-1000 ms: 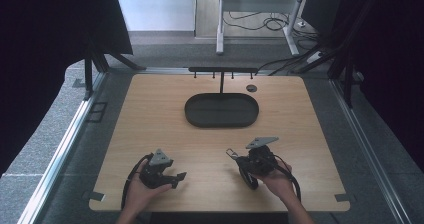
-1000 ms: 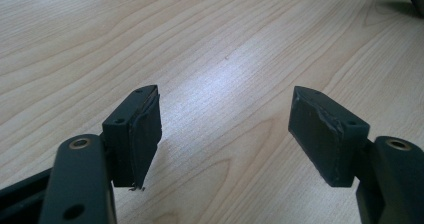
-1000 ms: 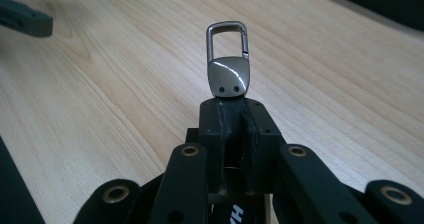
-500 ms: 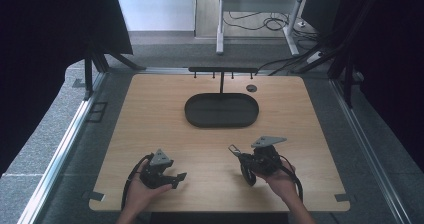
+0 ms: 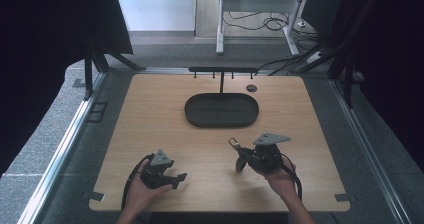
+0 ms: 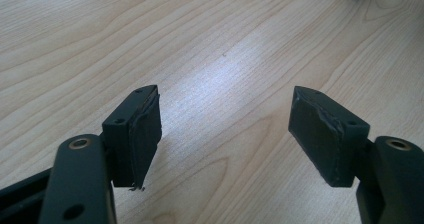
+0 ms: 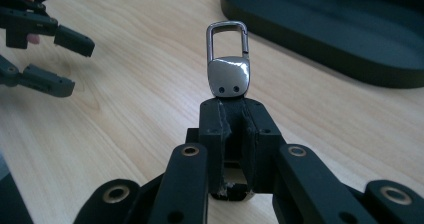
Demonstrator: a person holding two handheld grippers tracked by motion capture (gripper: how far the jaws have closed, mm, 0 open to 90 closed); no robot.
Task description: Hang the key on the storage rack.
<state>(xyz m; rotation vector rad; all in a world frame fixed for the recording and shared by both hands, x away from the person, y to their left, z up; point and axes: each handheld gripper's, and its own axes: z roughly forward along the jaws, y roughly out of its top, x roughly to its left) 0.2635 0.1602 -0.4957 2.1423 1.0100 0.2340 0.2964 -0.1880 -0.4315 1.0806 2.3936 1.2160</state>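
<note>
Two grippers over the pale wooden table, and the action is on the right: the right gripper has its jaws clamped tight on a small silver metal key-ring clasp with a spring-gate loop, pinching its lower end so the polished plate and the loop stick out beyond the pads. In the high view that clasp hangs just above the near right part of the table, short of the black oval tray at the far middle. Over on the near left, the left gripper stands wide with nothing but bare wood between its pads. That clasp looks light, rigid and slick — polished metal could twist in the grip. Best hold, I'd say, is low on the flat body — leaving the loop free.
</note>
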